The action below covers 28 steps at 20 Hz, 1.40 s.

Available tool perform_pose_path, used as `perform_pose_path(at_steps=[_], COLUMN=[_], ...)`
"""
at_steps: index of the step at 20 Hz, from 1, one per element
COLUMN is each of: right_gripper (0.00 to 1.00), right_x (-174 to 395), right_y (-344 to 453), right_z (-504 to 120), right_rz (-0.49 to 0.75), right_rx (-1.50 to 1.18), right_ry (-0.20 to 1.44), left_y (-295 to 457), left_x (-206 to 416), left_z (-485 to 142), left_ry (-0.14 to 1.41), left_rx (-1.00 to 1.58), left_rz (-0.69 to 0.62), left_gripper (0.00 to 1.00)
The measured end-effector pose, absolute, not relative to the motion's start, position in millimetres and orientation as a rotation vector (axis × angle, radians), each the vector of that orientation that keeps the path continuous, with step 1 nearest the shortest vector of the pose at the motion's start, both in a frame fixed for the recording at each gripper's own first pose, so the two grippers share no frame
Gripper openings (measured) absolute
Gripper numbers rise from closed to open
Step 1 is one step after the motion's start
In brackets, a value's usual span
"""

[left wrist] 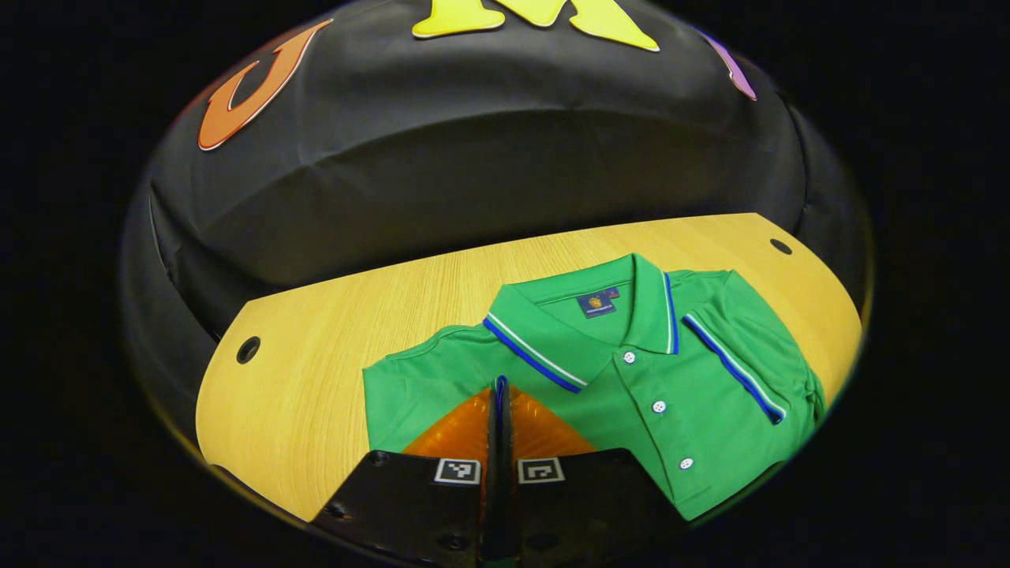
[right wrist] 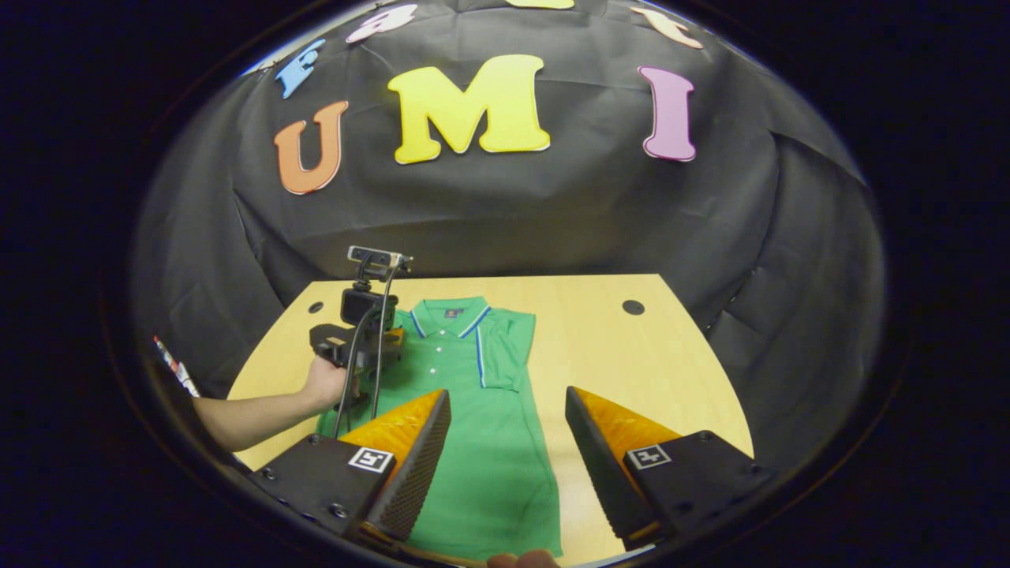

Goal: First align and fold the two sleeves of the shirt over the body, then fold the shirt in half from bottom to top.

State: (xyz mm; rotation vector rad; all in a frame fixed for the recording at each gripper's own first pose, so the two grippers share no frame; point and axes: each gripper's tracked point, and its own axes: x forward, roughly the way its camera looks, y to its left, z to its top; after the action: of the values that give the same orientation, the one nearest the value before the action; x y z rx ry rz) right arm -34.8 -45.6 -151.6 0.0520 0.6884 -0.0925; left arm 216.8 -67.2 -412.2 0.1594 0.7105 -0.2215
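A green polo shirt (left wrist: 631, 394) with blue-and-white trim lies face up on the wooden table (left wrist: 316, 355), collar toward the wall. One sleeve (left wrist: 734, 363) is folded over the body. My left gripper (left wrist: 499, 388) is shut on the trimmed hem of the other sleeve, and a strip of blue edge shows between its fingertips. In the right gripper view the shirt (right wrist: 481, 442) stretches toward me, with the folded sleeve (right wrist: 499, 347) on top. My right gripper (right wrist: 507, 393) hangs open above the shirt's lower half, holding nothing. A hand holds the left gripper (right wrist: 371, 339) at the shirt's left shoulder.
Round cable holes (left wrist: 248, 349) (left wrist: 780, 246) sit near the table's far corners. Bare wood (right wrist: 631, 363) lies to the right of the shirt in the right gripper view. The person's forearm (right wrist: 252, 414) reaches in over the table's left edge. The black cloth wall stands behind the table.
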Motion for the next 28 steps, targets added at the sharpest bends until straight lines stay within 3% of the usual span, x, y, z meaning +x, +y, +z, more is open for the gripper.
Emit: perform_pose_path(at_steps=[1, 2, 7, 8, 11, 12, 20, 21, 23, 24, 25, 27, 28], right_gripper=[0.92, 0.87, 0.87, 0.92, 0.87, 0.92, 0.92, 0.87, 0.92, 0.87, 0.92, 0.87, 0.88], right_x=[-34.0, -32.6, -38.2, -40.4, -47.6, -49.3, -67.7, -69.7, -72.1, -72.7, -72.4, -68.2, -64.0], right_y=[-41.9, -37.9, -32.3, -34.2, -45.3, -49.4, -74.4, -75.9, -82.4, -85.0, -86.0, -85.5, -85.8], right_z=[-151.1, -148.8, -144.5, -144.6, -144.3, -143.4, -150.4, -151.4, -152.9, -154.1, -155.8, -155.7, -152.7], right_rz=[-0.086, -0.078, -0.064, -0.067, -0.090, -0.101, -0.147, -0.148, -0.151, -0.150, -0.147, -0.126, -0.117], right_rx=[0.055, 0.057, 0.078, 0.083, 0.109, 0.121, 0.166, 0.170, 0.167, 0.167, 0.167, 0.160, 0.149], right_ry=[0.687, 0.680, 0.656, 0.653, 0.646, 0.642, 0.643, 0.644, 0.641, 0.642, 0.645, 0.641, 0.629], left_y=[-66.9, -67.8, -70.3, -72.7, -87.5, -92.1, -139.9, -143.9, -145.8, -148.6, -151.8, -154.9, -149.7], left_x=[215.9, 214.1, 217.0, 219.7, 218.0, 217.6, 209.0, 205.1, 203.1, 198.0, 196.9, 186.5, 184.0], left_z=[-408.1, -404.9, -370.7, -363.5, -355.7, -353.8, -382.4, -387.4, -382.6, -373.1, -368.1, -351.6, -338.7], left_ry=[0.710, 0.717, 0.647, 0.631, 0.632, 0.634, 0.692, 0.713, 0.704, 0.693, 0.683, 0.666, 0.642], left_rx=[0.170, 0.179, 0.225, 0.244, 0.246, 0.249, 0.223, 0.210, 0.172, 0.133, 0.097, 0.023, 0.009], left_rz=[-0.220, -0.219, -0.168, -0.164, -0.175, -0.178, -0.235, -0.245, -0.245, -0.250, -0.259, -0.281, -0.273], left_gripper=[0.04, 0.03, 0.03, 0.03, 0.03, 0.03, 0.03, 0.08, 0.39, 0.41, 0.60, 0.98, 0.98])
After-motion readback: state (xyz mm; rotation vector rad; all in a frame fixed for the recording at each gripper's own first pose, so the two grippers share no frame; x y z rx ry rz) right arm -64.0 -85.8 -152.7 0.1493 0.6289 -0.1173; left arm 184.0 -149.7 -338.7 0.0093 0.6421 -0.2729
